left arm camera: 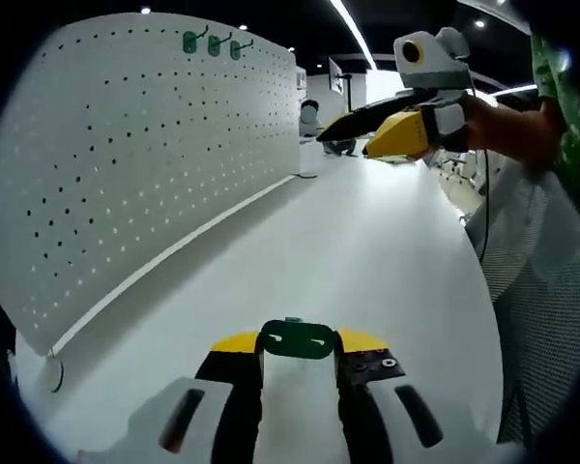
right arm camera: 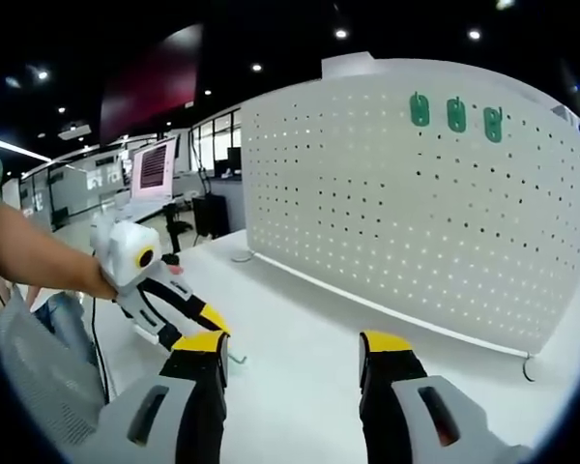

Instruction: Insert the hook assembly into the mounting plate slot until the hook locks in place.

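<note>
Pegboard [right arm camera: 416, 213] upright on white table [left arm camera: 367, 251]; left hand-held gripper [left arm camera: 298, 356] clamping green hook [left arm camera: 297, 339], right [right arm camera: 295, 353] agape.

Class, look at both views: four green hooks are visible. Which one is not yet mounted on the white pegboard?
The green hook clamped in the left gripper. The other three hooks hang in a row near the top of the pegboard.

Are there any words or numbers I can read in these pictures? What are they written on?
No text can be read.
Monitor behind the white table: lines on its screen, too small and blurred to read.
Pegboard: plain holes and three green hooks, no writing.
Green hook in the left tongs: no label visible.
Right tongs: no readable marking.
</note>
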